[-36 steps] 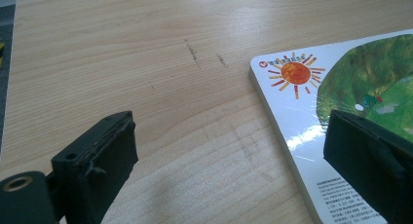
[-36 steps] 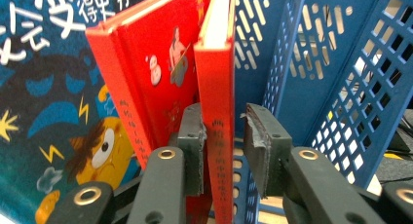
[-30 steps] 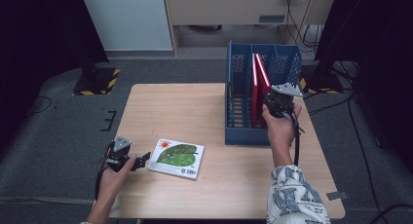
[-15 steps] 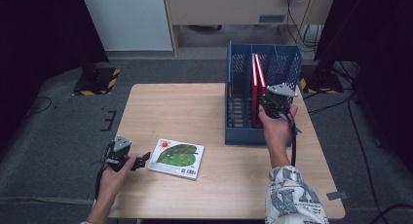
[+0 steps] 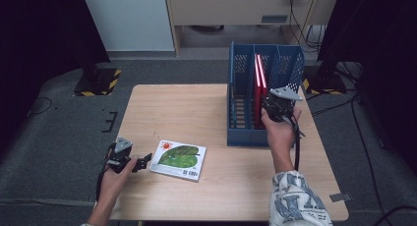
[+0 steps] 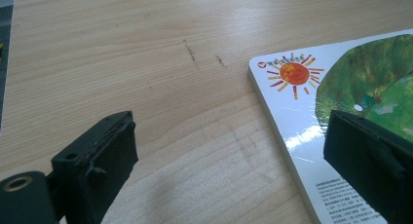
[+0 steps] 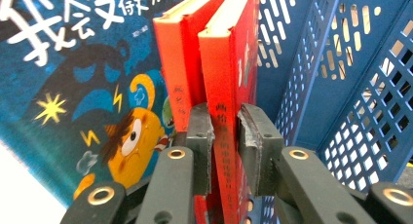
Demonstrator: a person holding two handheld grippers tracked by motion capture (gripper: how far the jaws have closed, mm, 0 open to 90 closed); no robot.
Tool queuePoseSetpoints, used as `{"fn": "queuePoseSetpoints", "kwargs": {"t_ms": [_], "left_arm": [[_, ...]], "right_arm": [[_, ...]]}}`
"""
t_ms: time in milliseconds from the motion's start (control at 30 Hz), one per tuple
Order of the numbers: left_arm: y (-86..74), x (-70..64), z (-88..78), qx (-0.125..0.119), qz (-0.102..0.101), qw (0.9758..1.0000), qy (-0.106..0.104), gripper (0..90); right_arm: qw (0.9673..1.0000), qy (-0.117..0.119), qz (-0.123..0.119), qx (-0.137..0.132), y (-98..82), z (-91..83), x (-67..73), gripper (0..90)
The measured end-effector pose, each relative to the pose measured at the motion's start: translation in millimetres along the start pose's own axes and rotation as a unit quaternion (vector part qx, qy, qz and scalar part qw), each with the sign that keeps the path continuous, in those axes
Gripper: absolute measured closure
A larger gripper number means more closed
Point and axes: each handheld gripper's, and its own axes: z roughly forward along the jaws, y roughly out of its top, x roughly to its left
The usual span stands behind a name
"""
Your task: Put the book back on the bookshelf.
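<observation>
A blue slotted rack (image 5: 244, 136) stands on the right of the wooden table (image 5: 187, 108). Two red books stand upright in it. My right gripper (image 5: 275, 107) is shut on the spine of the right-hand red book (image 7: 229, 63), one pad on each side. The other red book (image 7: 178, 58) stands right beside it. At the front left a picture book (image 5: 178, 159) with a green cover and an orange sun lies flat. My left gripper (image 5: 142, 162) is open at its left edge, one jaw over the picture book's (image 6: 350, 83) cover, the other over bare table (image 6: 146, 48).
In the right gripper view a book with a dark blue cartoon cover (image 7: 73, 87) stands left of the red books, and the rack's perforated wall (image 7: 341, 87) is on the right. Dark stands and cables surround the table on the grey floor (image 5: 59, 137).
My right gripper and the red book it holds have shifted slightly left, closer to the other red book. The left hand has stayed still.
</observation>
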Motion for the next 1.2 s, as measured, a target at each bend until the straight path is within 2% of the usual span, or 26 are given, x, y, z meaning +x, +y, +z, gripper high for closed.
{"fn": "queuePoseSetpoints", "kwargs": {"t_ms": [133,400,900,1100,1200], "left_arm": [[0.1,-0.7,0.1,0.002,0.003,1.0,0.0,4.5],[0.1,-0.9,0.3,0.002,0.004,1.0,0.0,4.5],[0.1,-1.2,0.7,0.003,0.006,1.0,-0.002,4.4],[0.2,-1.7,1.2,0.004,0.007,1.0,-0.002,4.4],[0.0,-2.1,1.4,0.003,0.007,1.0,-0.003,4.4]], "right_arm": [[1.0,0.008,-0.002,0.0,-2.2,-4.6,-0.6,72.1],[0.9997,0.025,0.004,-0.001,-4.4,-7.6,-3.0,58.0],[0.999,0.043,0.006,0.007,-11.3,-6.6,1.6,54.6],[0.9989,0.045,0.007,0.007,-14.5,-9.9,0.7,48.1],[0.9988,0.047,0.016,0.004,-15.5,-12.6,0.8,42.7]]}}
